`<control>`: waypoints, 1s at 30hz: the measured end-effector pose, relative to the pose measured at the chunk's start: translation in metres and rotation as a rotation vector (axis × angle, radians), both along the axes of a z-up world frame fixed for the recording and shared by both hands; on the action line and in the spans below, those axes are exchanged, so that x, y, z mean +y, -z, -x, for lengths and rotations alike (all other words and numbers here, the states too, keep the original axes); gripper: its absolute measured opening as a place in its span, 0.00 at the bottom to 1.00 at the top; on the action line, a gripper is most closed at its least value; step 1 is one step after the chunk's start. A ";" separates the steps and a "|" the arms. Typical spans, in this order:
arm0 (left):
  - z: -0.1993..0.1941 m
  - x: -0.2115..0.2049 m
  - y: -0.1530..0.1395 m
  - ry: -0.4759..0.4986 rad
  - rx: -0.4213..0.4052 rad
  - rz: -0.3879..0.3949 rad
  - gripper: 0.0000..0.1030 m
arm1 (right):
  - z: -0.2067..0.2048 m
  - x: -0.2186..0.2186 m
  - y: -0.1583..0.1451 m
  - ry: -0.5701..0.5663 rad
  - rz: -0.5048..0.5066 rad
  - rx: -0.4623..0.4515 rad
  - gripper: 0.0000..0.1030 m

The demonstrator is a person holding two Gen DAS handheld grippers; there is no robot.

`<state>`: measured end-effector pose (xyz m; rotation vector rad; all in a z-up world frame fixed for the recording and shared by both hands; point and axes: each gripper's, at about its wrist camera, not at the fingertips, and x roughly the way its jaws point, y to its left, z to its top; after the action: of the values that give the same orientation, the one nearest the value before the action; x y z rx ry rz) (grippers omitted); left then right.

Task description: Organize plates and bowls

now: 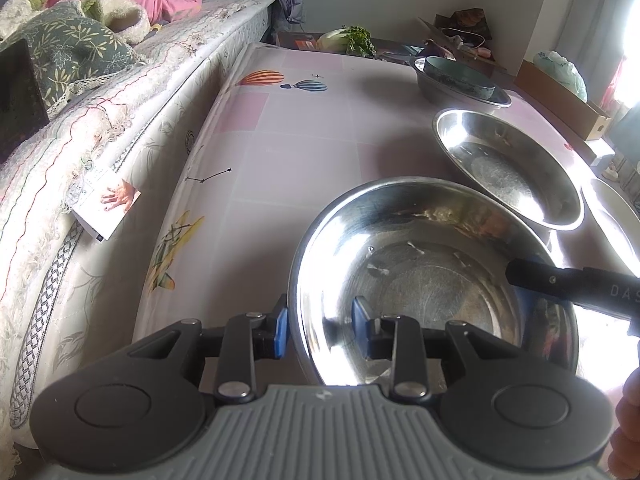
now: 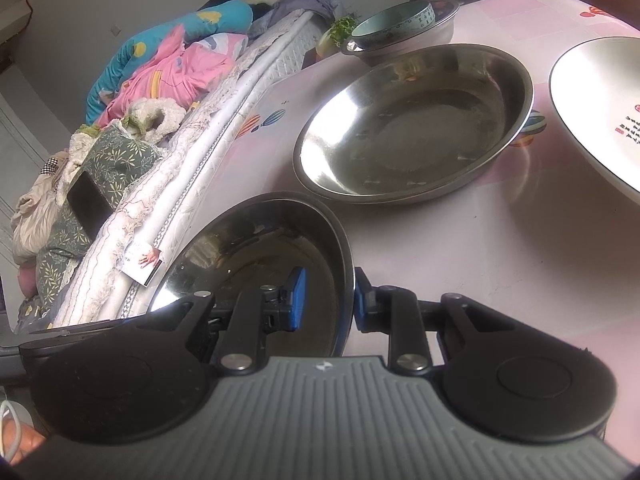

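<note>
The left gripper [image 1: 320, 322] straddles the near-left rim of a steel bowl [image 1: 432, 280]: one blue pad sits just outside the wall, the other inside the basin, and both look pressed to the metal, so the jaws are clamped on the rim. The right gripper [image 2: 330, 300] grips the same steel bowl [image 2: 264, 264] on its opposite edge, one pad inside and one outside, closed on the rim; its dark finger shows at the right edge of the left wrist view.

Just beyond the held bowl lies a wide steel plate [image 2: 412, 128], near it but whether they touch I cannot tell. Farther ahead a teal ceramic bowl [image 2: 394, 22] rests inside another metal basin [image 2: 400, 46]. To the right of the plate sits a white plate [image 2: 596, 112] with red writing. All stand on a pink patterned tablecloth [image 1: 280, 128]. Left of the jaws runs a bed [image 1: 100, 140] piled with bedding.
</note>
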<state>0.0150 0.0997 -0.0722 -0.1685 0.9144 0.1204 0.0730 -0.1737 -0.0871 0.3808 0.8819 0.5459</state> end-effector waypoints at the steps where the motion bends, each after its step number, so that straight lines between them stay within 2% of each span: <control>1: 0.000 0.000 0.000 0.000 0.000 0.001 0.31 | 0.000 0.000 0.000 0.000 0.002 -0.002 0.23; 30: 0.004 -0.004 -0.001 -0.002 -0.032 -0.035 0.32 | 0.000 0.001 0.000 0.002 0.002 -0.005 0.23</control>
<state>0.0113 0.0954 -0.0708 -0.1381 0.8800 0.1351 0.0734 -0.1729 -0.0874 0.3780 0.8768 0.5438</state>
